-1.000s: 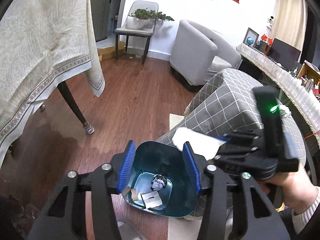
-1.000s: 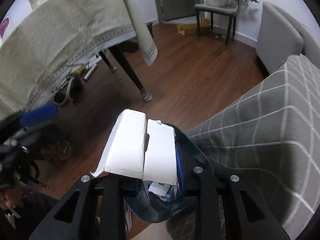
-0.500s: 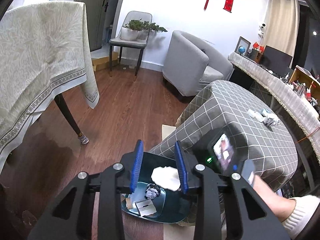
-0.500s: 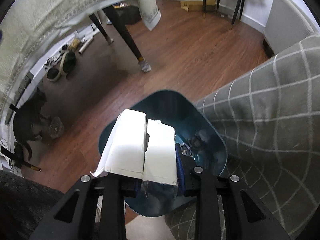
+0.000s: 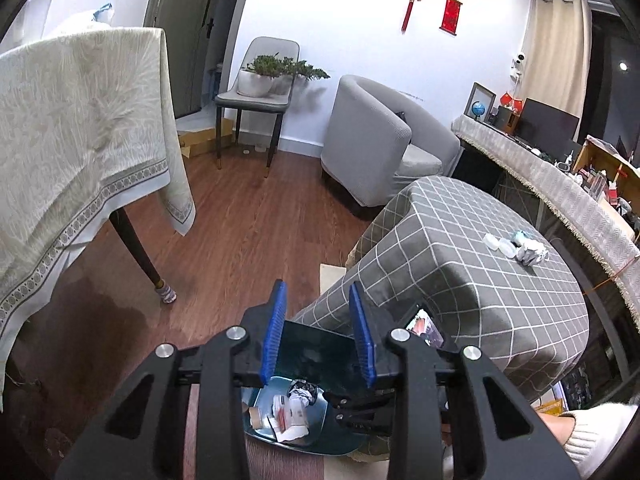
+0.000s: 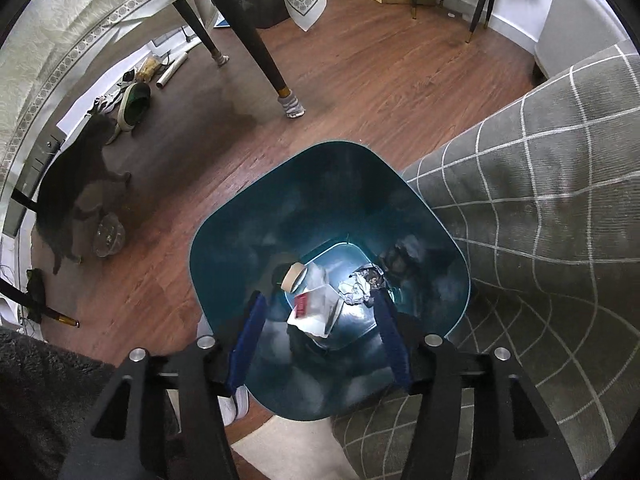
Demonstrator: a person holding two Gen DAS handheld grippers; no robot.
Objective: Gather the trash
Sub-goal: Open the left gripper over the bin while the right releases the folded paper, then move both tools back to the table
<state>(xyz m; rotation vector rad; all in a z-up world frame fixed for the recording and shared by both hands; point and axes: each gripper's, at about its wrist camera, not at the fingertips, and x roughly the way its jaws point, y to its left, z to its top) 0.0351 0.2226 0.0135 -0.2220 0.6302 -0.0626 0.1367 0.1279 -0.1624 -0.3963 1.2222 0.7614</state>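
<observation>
Hanging almost straight down over the teal bin, the right claw stands released — its jaws have just been opening, and nothing is between the blue pads now. Directly below and ahead of it, on the bin's floor, lies the trash: a white carton with a red patch, a tan roll just beyond it, and a crumpled silvery wrapper nearer the claw's right pad. None of these touches the claw.

The left claw points down at a shallower slant, its jaws parted and holding nothing. Below it and between its fingers the same bin shows, with the carton and the dark crumpled wrapper at the bottom. Just right of this claw sits the body of the right claw, with a small lit screen, and lower right a hand in a pale sleeve.

Right of both claws stands the table under a grey checked cloth, touching the bin's side. Far ahead and right of the left claw, on that table, more trash waits — small pale cups and a crumpled wrapper close together.
</observation>
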